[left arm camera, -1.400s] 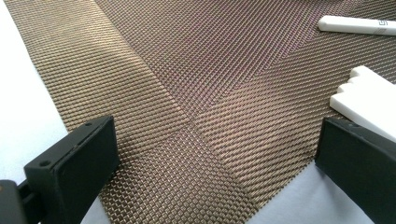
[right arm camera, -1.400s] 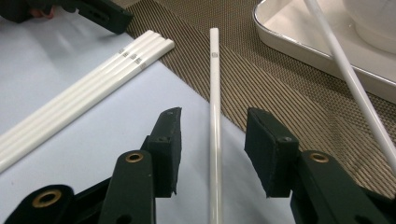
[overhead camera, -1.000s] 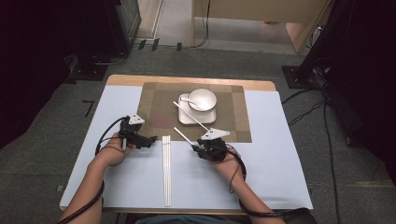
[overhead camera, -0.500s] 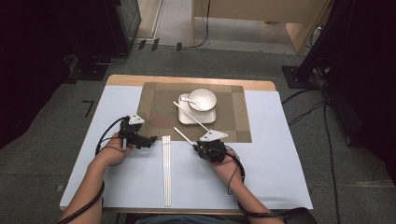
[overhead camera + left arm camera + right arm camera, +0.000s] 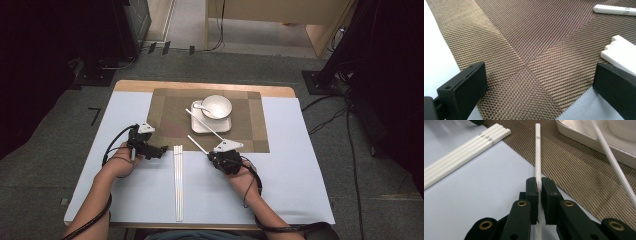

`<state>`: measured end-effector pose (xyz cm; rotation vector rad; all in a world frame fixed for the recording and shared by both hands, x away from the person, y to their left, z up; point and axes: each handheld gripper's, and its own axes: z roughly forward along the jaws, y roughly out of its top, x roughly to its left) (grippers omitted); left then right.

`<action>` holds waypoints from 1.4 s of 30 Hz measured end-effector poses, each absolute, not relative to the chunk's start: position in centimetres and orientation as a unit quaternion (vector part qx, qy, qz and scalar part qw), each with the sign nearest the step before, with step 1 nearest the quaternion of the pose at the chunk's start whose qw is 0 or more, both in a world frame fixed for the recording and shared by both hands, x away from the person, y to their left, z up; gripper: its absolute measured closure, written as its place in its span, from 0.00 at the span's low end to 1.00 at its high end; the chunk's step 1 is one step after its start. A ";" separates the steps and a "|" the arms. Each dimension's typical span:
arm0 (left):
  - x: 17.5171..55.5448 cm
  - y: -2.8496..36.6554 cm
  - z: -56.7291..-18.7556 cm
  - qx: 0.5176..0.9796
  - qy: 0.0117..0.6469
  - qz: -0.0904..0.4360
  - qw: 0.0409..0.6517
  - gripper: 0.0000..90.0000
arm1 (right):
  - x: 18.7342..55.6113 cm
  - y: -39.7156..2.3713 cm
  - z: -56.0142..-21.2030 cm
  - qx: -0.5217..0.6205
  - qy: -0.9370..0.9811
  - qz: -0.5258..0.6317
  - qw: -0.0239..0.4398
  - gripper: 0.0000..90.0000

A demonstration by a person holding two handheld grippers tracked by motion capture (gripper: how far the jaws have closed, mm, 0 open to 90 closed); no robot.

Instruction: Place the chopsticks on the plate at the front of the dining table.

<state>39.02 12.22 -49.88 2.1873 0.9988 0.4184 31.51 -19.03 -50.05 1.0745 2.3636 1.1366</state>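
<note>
My right gripper (image 5: 539, 183) is shut on a thin white chopstick (image 5: 538, 150) that points away over the edge of the brown woven placemat (image 5: 579, 172). Its jaws have just been closing with that chopstick between them. In the high view the right gripper (image 5: 210, 154) sits below the mat's front edge. A second chopstick (image 5: 611, 157) leans on the white plate (image 5: 584, 135). My left gripper (image 5: 541, 82) is open over the mat's corner, with nothing between its jaws. From above, the left gripper (image 5: 162, 150) lies left of a bundle of white chopsticks (image 5: 178, 182).
A white bowl (image 5: 216, 106) with a spoon (image 5: 199, 106) stands on the plate at the middle of the placemat. The bundle's ends (image 5: 621, 50) lie near my left gripper's right jaw. The pale table (image 5: 290, 170) ends close behind the mat.
</note>
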 end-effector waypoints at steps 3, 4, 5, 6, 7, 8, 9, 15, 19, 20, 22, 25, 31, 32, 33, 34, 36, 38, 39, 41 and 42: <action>39.0 12.2 -49.9 0.842 0.384 0.161 0.343 0.00 | 31.6 -19.1 -50.0 0.375 0.824 0.396 0.151 0.95; 39.0 12.2 -49.9 0.842 0.384 0.161 0.343 0.00 | 31.6 -19.1 -50.0 0.373 0.825 0.396 0.151 0.95; 39.0 12.2 -49.9 0.842 0.384 0.161 0.343 0.00 | 31.6 -19.1 -50.0 0.371 0.826 0.397 0.151 0.95; 39.0 12.2 -49.9 0.842 0.384 0.161 0.343 0.00 | 31.6 -19.1 -50.0 0.369 0.827 0.396 0.152 0.95; 39.0 12.2 -49.9 0.842 0.384 0.161 0.343 0.00 | 31.7 -19.1 -50.0 0.369 0.828 0.395 0.151 0.95; 39.0 12.2 -49.9 0.842 0.384 0.161 0.343 0.00 | 31.7 -19.0 -50.0 0.370 0.828 0.395 0.150 0.95; 39.0 12.2 -49.9 0.842 0.384 0.161 0.343 0.00 | 31.7 -19.0 -49.9 0.370 0.828 0.395 0.149 0.95; 39.0 12.2 -49.9 0.842 0.384 0.161 0.344 0.00 | 31.7 -18.8 -49.8 0.366 0.831 0.394 0.143 0.95; 39.0 12.2 -49.9 0.842 0.384 0.162 0.343 0.00 | 31.6 -18.7 -49.6 0.364 0.831 0.395 0.142 0.95; 39.0 12.2 -49.9 0.842 0.384 0.162 0.343 0.00 | 31.6 -18.7 -49.6 0.365 0.831 0.396 0.141 0.95; 39.0 12.2 -49.9 0.842 0.384 0.161 0.343 0.00 | 31.7 -18.7 -49.5 0.365 0.830 0.397 0.141 0.95; 39.0 12.2 -49.9 0.842 0.384 0.162 0.343 0.00 | 31.7 -18.7 -49.5 0.368 0.829 0.397 0.139 0.95; 39.0 12.2 -49.9 0.842 0.384 0.162 0.343 0.00 | 31.9 -18.6 -49.3 0.365 0.831 0.397 0.136 0.95; 39.0 12.2 -49.9 0.842 0.384 0.162 0.343 0.00 | 32.0 -18.5 -49.3 0.366 0.831 0.397 0.135 0.95; 39.0 12.2 -49.9 0.842 0.384 0.162 0.343 0.00 | 32.0 -18.5 -49.3 0.366 0.832 0.396 0.134 0.95; 39.0 12.2 -49.9 0.842 0.384 0.162 0.343 0.00 | 32.1 -18.5 -49.4 0.365 0.832 0.396 0.133 0.95; 39.0 12.2 -49.9 0.842 0.384 0.162 0.343 0.00 | 32.2 -18.4 -49.4 0.364 0.832 0.396 0.134 0.95; 39.0 12.2 -49.9 0.842 0.384 0.162 0.343 0.00 | 32.3 -18.3 -49.4 0.363 0.833 0.396 0.133 0.95; 39.0 12.2 -49.9 0.842 0.384 0.162 0.343 0.00 | 32.4 -18.3 -49.4 0.364 0.832 0.397 0.132 0.95; 39.1 12.2 -49.9 0.843 0.382 0.161 0.344 0.00 | 32.5 -18.2 -49.4 0.364 0.833 0.395 0.131 0.95; 39.1 12.2 -49.9 0.843 0.382 0.161 0.344 0.00 | 32.6 -18.2 -49.4 0.364 0.833 0.395 0.130 0.95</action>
